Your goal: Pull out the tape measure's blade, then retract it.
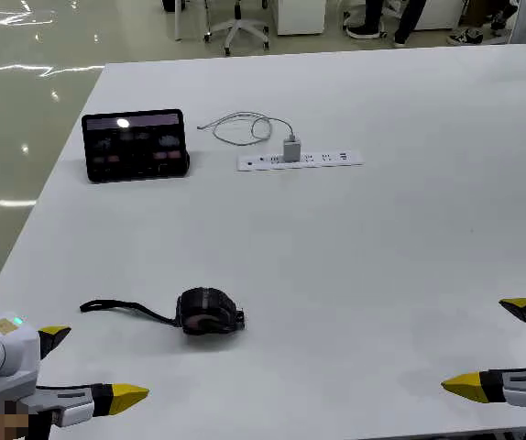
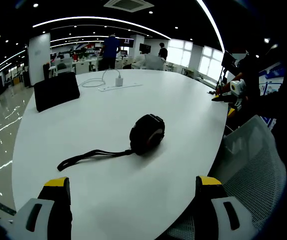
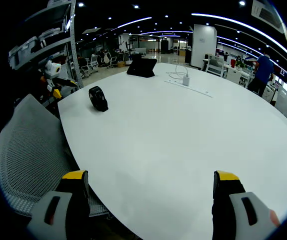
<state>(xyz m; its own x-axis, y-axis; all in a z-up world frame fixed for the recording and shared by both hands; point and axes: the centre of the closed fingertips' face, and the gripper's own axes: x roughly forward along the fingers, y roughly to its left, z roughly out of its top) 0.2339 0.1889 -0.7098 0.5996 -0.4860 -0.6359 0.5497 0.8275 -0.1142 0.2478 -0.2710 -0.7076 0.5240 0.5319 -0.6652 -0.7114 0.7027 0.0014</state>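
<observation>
Tape measure (image 1: 210, 312) lies near the surface's (image 1: 355, 257) near left corner; left gripper (image 1: 96, 363) and right gripper (image 1: 487, 344) hover at the near edge, jaws wide apart, empty.

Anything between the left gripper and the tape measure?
Just bare table and the strap of the tape measure, in the left gripper view.

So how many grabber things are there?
2. The left gripper is at the bottom left of the head view, near the tape measure; the right gripper is at the bottom right. Both are open.
</observation>
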